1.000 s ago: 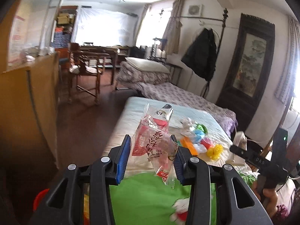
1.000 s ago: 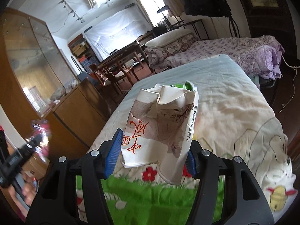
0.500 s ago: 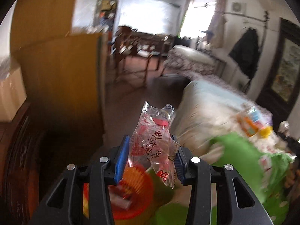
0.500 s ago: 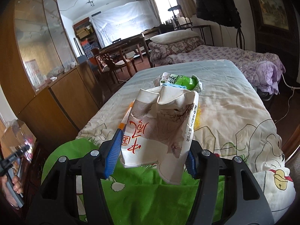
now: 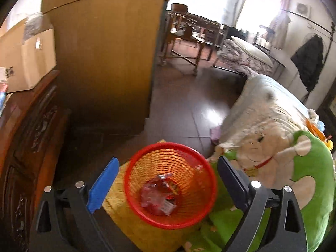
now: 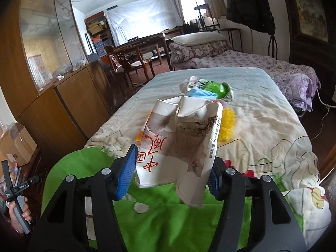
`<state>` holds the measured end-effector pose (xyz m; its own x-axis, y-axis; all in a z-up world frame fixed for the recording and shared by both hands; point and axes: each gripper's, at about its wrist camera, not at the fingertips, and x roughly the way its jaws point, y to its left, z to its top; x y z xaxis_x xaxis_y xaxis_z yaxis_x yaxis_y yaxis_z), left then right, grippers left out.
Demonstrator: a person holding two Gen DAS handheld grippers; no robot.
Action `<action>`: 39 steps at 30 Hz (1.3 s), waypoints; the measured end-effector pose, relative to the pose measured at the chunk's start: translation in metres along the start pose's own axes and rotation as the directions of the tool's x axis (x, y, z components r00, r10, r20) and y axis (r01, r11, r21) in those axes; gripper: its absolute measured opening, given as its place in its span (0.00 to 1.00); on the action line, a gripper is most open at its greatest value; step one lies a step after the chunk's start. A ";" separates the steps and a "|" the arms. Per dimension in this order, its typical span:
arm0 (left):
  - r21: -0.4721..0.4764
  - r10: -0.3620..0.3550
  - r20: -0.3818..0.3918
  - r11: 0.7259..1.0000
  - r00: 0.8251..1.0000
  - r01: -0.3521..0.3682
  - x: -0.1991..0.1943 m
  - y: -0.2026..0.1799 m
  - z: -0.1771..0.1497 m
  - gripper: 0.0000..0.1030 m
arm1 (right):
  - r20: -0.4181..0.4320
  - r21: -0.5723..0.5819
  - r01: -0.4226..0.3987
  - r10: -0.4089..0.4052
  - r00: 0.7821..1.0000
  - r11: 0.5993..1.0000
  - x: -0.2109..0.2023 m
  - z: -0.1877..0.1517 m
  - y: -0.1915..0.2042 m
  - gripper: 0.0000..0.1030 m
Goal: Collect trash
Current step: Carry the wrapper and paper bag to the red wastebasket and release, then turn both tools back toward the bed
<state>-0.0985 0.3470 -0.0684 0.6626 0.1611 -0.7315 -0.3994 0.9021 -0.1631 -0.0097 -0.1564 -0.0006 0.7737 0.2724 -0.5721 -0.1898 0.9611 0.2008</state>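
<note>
Left tongs (image 5: pixel 166 183) are opening wide over the red mesh basket (image 5: pixel 134 201), nothing between the jaws; a clear red-printed wrapper (image 5: pixel 159 195) lies at the basket's bottom, at 6 o'clock in that view. Right tongs (image 6: pixel 171 173) grip a crumpled white paper packet (image 6: pixel 180 145) above the bed (image 6: pixel 262 126), where more litter (image 6: pixel 208 89) lies at 12 o'clock.

Left gripper (image 5: pixel 166 183) poised above a round red plastic mesh wastebasket (image 5: pixel 170 185), jaws opening wide with nothing gripped between them. Crumpled clear-and-red plastic snack wrapper (image 5: pixel 160 195) lying at the basket's bottom. Yellow mat (image 5: pixel 134 224) beneath the basket on dark floor. Green-and-cream cartoon-print quilt (image 5: pixel 279 163) just beside, at right. Tall brown wooden cabinet (image 5: pixel 105 56) behind.
</note>
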 end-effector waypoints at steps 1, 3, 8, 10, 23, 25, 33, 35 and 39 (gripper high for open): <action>-0.009 0.016 0.006 1.000 1.000 -0.016 -0.002 0.007 -0.001 0.91 | -0.005 -0.001 -0.012 0.012 1.000 1.000 0.000 0.001 0.005 0.57; -0.021 0.039 0.016 0.999 0.999 -0.039 -0.006 0.016 0.001 0.93 | -0.017 -0.006 -0.072 0.072 0.997 0.997 -0.001 0.004 0.026 0.57; -0.032 0.130 0.055 0.991 0.990 -0.129 -0.019 0.041 -0.002 0.94 | -0.047 -0.132 -0.232 0.228 0.972 0.964 -0.003 0.014 0.108 0.58; -0.032 0.157 0.064 0.987 0.986 -0.155 -0.022 0.049 -0.006 0.94 | -0.077 -0.175 -0.290 0.280 0.957 0.941 0.000 0.012 0.140 0.58; -0.031 0.257 0.032 0.966 0.966 -0.257 -0.001 0.081 -0.034 0.94 | -0.409 -0.370 -0.511 0.358 0.840 0.776 0.090 -0.047 0.331 0.64; -0.048 0.261 0.011 0.964 0.965 -0.261 0.004 0.089 -0.038 0.94 | -0.435 -0.398 -0.507 0.329 0.838 0.764 0.106 -0.059 0.346 0.74; -0.059 0.282 0.004 0.958 0.959 -0.282 0.006 0.095 -0.042 0.94 | -0.442 -0.365 -0.508 0.334 0.832 0.780 0.112 -0.069 0.337 0.88; -0.048 0.277 0.014 0.960 0.961 -0.276 0.004 0.089 -0.041 0.94 | -0.433 -0.338 -0.515 0.355 0.829 0.788 0.110 -0.069 0.334 0.88; -0.001 0.279 0.046 0.960 0.959 -0.279 -0.005 0.073 -0.035 0.94 | -0.392 -0.299 -0.519 0.393 0.832 0.801 0.102 -0.061 0.320 0.88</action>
<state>-0.1535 0.3984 -0.0999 0.5530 0.4244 -0.7170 -0.5693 0.8208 0.0468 -0.0282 0.1815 -0.0436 0.3320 0.6227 -0.7086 -0.7341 0.6423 0.2204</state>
